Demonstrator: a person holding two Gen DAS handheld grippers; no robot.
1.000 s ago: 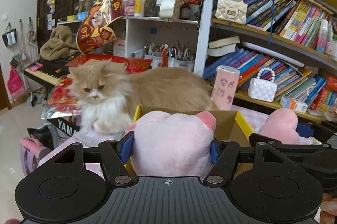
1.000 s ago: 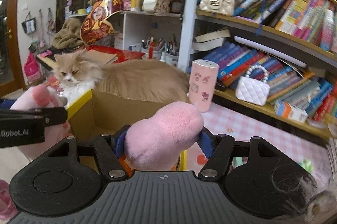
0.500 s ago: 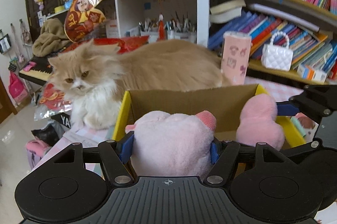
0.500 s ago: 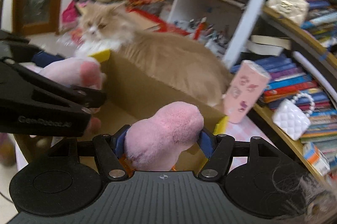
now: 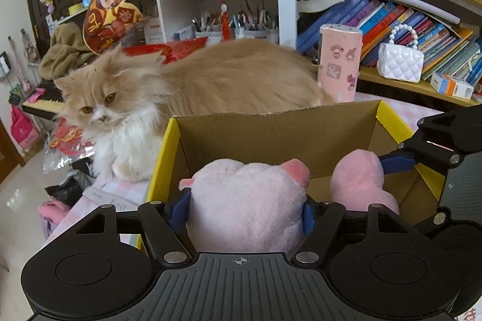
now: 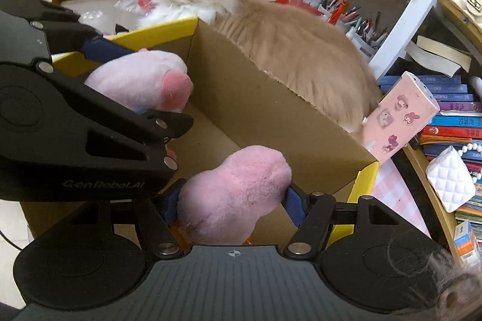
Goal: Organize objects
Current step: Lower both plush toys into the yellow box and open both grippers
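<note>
Both grippers have come down and now hang over the open cardboard box (image 5: 271, 137), pointing down into it. The left gripper (image 5: 245, 214) has a pink plush pig (image 5: 244, 203) between its jaws, which are opening. The right gripper (image 6: 232, 205) squeezes the pig's pink foot (image 6: 238, 191). A cat (image 5: 186, 89) lies on the desk behind the box.

Cat (image 5: 192, 86) just behind open box (image 5: 271, 134)
</note>
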